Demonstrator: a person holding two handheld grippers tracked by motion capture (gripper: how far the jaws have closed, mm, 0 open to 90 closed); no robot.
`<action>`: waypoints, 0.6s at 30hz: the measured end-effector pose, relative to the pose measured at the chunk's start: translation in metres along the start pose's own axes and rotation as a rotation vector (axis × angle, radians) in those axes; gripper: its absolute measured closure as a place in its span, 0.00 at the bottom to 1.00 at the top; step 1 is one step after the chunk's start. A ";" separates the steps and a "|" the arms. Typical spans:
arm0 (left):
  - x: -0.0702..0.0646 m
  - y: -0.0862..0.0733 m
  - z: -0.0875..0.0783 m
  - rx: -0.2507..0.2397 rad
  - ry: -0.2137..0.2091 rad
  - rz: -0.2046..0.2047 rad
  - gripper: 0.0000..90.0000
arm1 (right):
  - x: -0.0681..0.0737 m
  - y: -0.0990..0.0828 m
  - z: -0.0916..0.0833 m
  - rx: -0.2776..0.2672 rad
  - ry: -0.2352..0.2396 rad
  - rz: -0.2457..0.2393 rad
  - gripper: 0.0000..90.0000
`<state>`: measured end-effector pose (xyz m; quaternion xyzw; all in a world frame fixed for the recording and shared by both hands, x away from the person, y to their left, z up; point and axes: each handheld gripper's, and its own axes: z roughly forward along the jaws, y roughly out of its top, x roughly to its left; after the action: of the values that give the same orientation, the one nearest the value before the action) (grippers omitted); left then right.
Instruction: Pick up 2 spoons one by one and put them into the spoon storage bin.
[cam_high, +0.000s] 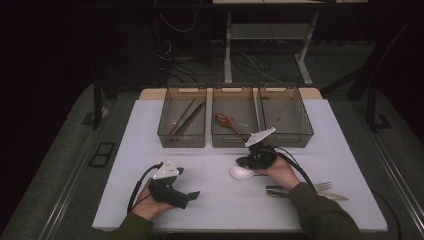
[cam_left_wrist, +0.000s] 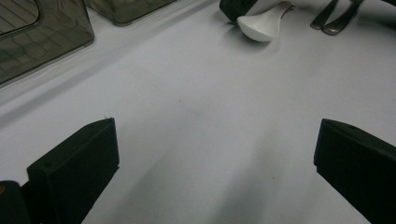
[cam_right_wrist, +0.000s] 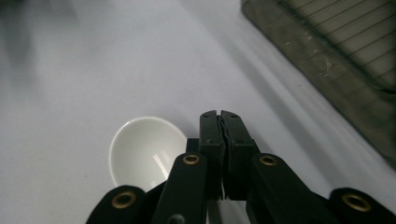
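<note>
3 bins (cam_high: 182, 140) stand in a row beyond both grippers. The one farthest from the right gripper (cam_right_wrist: 219, 116) holds chopsticks (cam_high: 187, 119), the middle one holds a wooden spoon (cam_high: 227, 122), and the one just beyond the right gripper looks bare. By that reading, the sorting is under way but well short of done: 2 kinds of cutlery are binned.

A white spoon (cam_right_wrist: 144, 149) lies on the table with its bowl just beside and below the right gripper's tips, and its handle runs back under them. Those jaws are pressed together, tip against tip. I cannot tell whether the handle is caught lower down, so a firm pickup of the spoon is not yet shown. A fork (cam_high: 322, 186) and a knife (cam_high: 335, 196) lie on the table behind that gripper, near the person's sleeve, and are also left to do.

The left gripper (cam_left_wrist: 215, 154) rests low over bare table with its jaws spread wide and nothing between them. The white spoon lies well ahead of it.
</note>
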<state>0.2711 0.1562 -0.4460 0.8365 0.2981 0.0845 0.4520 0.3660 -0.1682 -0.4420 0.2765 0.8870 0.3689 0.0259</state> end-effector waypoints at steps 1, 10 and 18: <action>0.000 0.000 0.000 0.000 0.000 -0.001 0.00 | -0.002 0.000 -0.003 -0.010 -0.003 0.006 0.96; 0.000 0.000 0.000 0.000 0.000 0.000 0.00 | -0.006 -0.005 -0.019 -0.044 0.044 0.059 0.70; 0.000 0.000 0.000 0.000 -0.001 0.001 0.00 | 0.008 -0.014 -0.023 -0.022 0.067 0.021 0.60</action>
<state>0.2710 0.1557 -0.4459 0.8365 0.2977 0.0843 0.4522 0.3470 -0.1874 -0.4337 0.2729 0.8804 0.3878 -0.0048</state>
